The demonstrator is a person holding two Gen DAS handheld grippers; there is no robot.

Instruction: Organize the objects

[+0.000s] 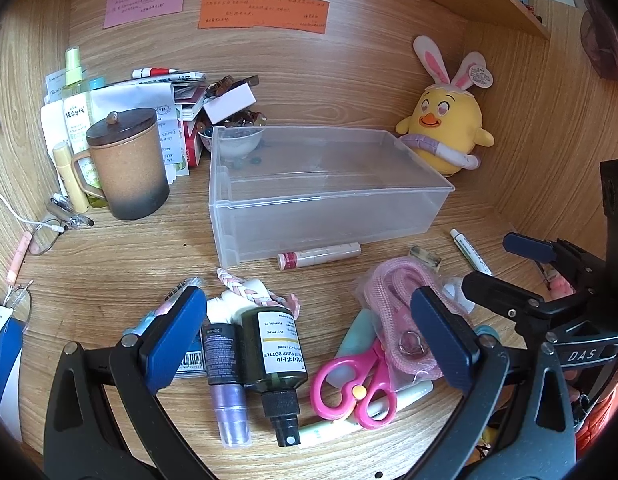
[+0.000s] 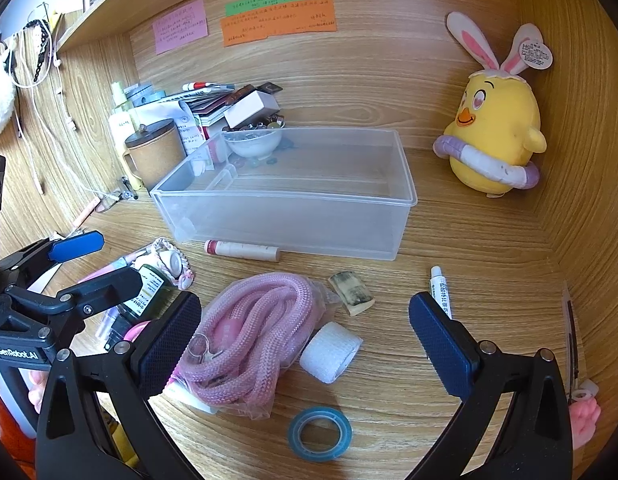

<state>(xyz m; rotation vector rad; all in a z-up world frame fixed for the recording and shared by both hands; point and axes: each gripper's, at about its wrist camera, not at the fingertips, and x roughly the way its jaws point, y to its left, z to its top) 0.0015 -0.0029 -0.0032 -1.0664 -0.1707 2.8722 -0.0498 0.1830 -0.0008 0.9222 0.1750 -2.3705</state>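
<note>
Clear plastic bin (image 1: 325,188) sits mid-frame on the desk, a lip balm tube (image 1: 319,255) against its front wall. My left gripper (image 1: 309,340) hangs jaws apart over a pump bottle (image 1: 275,354) and pink scissors (image 1: 355,384). My right gripper (image 2: 305,344) is wide open around bagged pink rope (image 2: 253,332), gauze roll (image 2: 331,352), blue tape (image 2: 320,433) lower center.
</note>
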